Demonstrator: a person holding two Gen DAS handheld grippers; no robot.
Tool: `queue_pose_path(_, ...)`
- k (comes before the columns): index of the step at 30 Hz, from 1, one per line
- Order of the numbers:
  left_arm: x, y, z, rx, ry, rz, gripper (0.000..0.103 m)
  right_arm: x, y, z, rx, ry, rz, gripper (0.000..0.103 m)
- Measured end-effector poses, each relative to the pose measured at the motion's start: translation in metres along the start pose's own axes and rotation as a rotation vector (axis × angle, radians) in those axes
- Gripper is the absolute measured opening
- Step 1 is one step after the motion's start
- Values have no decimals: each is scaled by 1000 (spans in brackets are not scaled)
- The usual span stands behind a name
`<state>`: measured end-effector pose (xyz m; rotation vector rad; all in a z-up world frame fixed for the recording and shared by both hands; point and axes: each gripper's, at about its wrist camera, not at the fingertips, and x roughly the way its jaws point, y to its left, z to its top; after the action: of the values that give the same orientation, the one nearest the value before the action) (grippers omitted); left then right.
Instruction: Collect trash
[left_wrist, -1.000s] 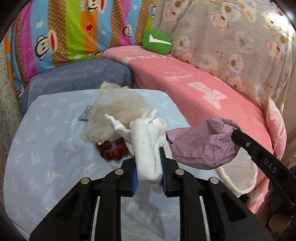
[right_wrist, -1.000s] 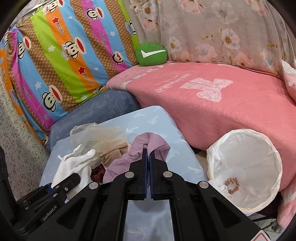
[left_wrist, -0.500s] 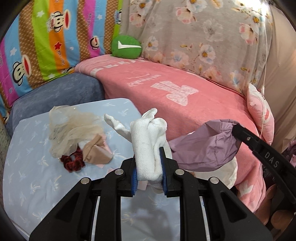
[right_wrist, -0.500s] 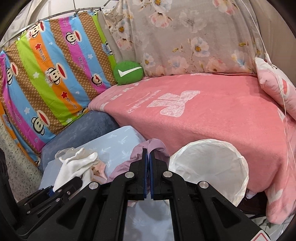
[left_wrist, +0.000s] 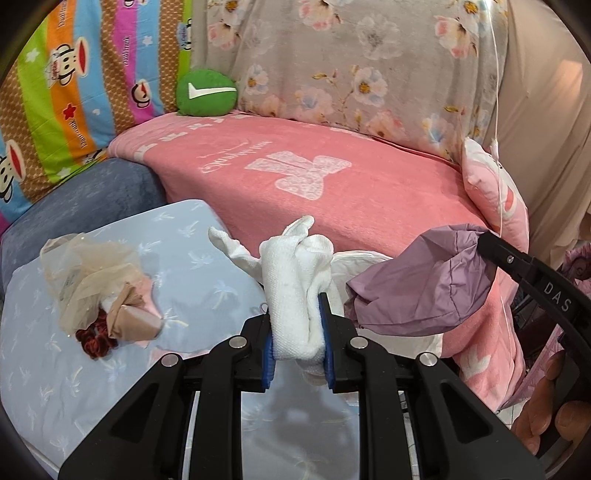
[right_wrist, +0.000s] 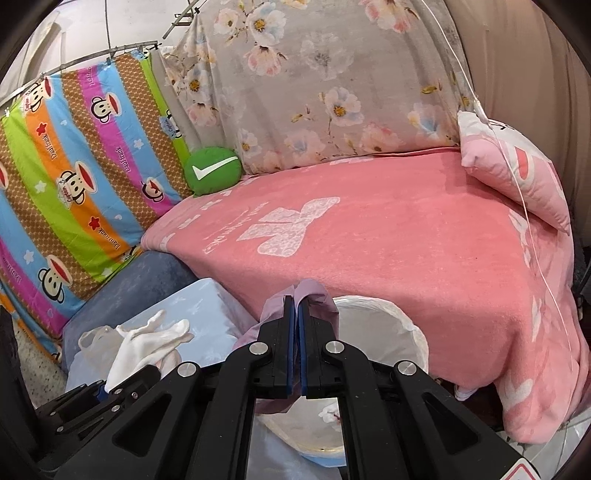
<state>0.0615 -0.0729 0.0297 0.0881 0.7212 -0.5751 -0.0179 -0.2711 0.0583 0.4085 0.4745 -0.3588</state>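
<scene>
At far left of the left wrist view, a heap of leftover trash (left_wrist: 99, 291) lies on the pale blue worktop (left_wrist: 44, 373): a crumpled sheer bag, a beige wad and a dark red scrunchie, all touching. To the right of it, the left claw (left_wrist: 297, 332) is clamped on a white cloth (left_wrist: 291, 295), which stands up between its blue pads and is lifted off the worktop. Further right, the right claw (right_wrist: 296, 325) is shut tight on a purple bag (left_wrist: 421, 284), which hangs from its tips in the air. In the right wrist view that bag (right_wrist: 317, 299) sits over the near rim of the white-lined bin (right_wrist: 388, 325), which stands just beside the worktop, against the edge of the pink blanket (right_wrist: 406, 240). The white cloth (right_wrist: 144, 343) shows at lower left there, beside the bin. Behind everything a green cushion (left_wrist: 205, 92) rests at the back of the blanket.
</scene>
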Motion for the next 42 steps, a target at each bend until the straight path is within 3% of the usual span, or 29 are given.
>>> queue_pose_path(14, 30, -41, 4, 64, 49, -47, 20, 17, -27, -1, 10, 33, -42, 2)
queue_pose_path(20, 41, -48, 4, 79, 70, -52, 21, 24, -26, -3, -13, 42, -61, 11)
queue_pose_path(25, 47, -50, 3, 82, 79, -55, 21, 26, -22, -4, -25, 45, -58, 27)
queue_pose_path(28, 49, -52, 3, 88, 86, -58, 22, 27, -21, -4, -26, 45, -58, 29)
queue_pose_path(30, 52, -52, 4, 85, 93, -58, 24, 27, -21, -4, -25, 45, -59, 31)
queue_pose_path(33, 55, -54, 5, 83, 94, -59, 36, 27, -20, -4, -24, 48, -60, 33)
queue_pose_path(35, 54, -54, 5, 83, 82, -53, 54, 28, -19, -5, -25, 50, -63, 34)
queue_pose_path(37, 53, -53, 6, 79, 65, -49, 60, 28, -19, -5, -24, 52, -65, 36)
queue_pose_path(42, 52, -46, 7, 59, 62, -38, 61, 27, -16, -8, -27, 58, -65, 38)
